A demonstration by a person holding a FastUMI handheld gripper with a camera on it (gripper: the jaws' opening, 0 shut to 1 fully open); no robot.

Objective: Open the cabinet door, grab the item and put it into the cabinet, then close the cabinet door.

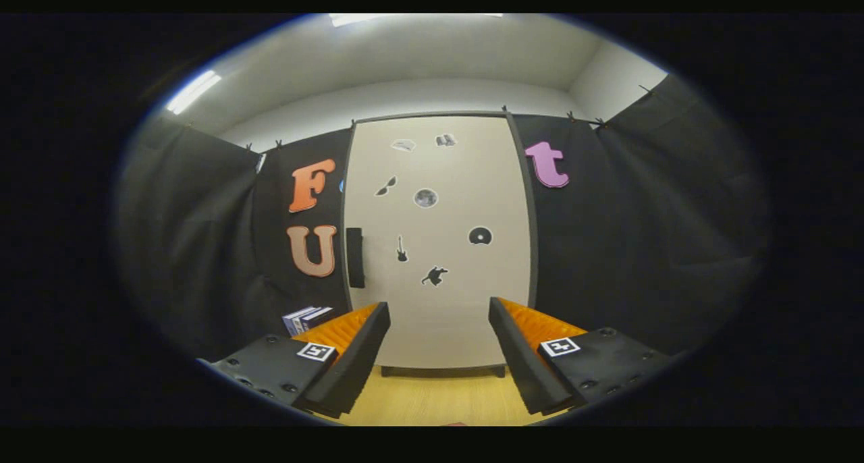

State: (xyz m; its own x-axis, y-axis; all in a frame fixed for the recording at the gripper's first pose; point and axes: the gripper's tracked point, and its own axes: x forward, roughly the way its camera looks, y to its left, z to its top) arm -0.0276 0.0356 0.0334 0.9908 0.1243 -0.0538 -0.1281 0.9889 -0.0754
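One closed cabinet door (439,247) stands straight ahead of my gripper (439,355), whose fingers are spread apart on nothing, its upright black handle (355,257) at the door's left edge.

Stood wide apart, the gripper (439,355), nothing between its fingers. Ahead, bare wooden tabletop (439,399) up to the shut cabinet door (439,247) (handle (355,257) at its left edge). Small box (307,318) beside the left finger.
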